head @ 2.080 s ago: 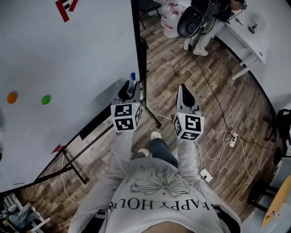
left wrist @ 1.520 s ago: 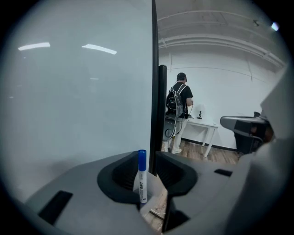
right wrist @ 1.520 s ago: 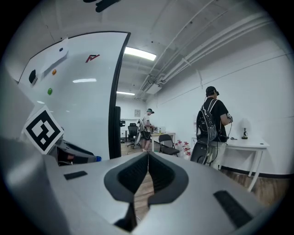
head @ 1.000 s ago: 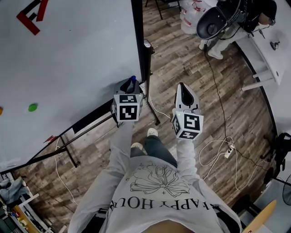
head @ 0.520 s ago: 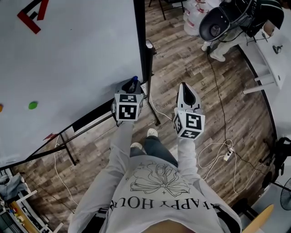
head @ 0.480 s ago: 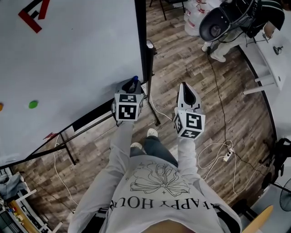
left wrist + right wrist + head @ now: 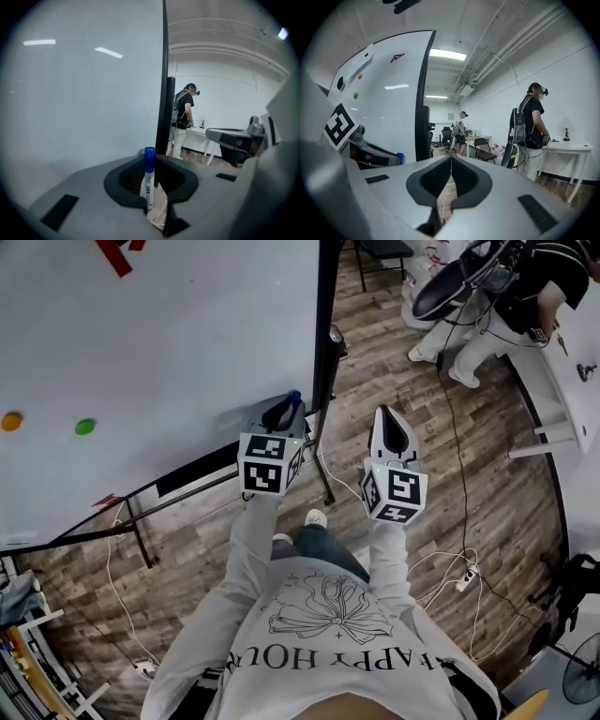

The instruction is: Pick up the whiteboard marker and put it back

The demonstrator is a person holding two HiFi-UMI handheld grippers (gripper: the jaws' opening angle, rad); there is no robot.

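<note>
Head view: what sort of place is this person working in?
Likely an office or lab workroom: a big standing whiteboard, a white desk and chair, and power cables trailing over the wood floor.

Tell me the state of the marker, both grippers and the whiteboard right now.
whiteboard marker: capped, upright, clamped in the left gripper.
left gripper: jaws have just been closing, now shut on the marker.
right gripper: jaws together, empty.
whiteboard: upright, mostly blank.
</note>
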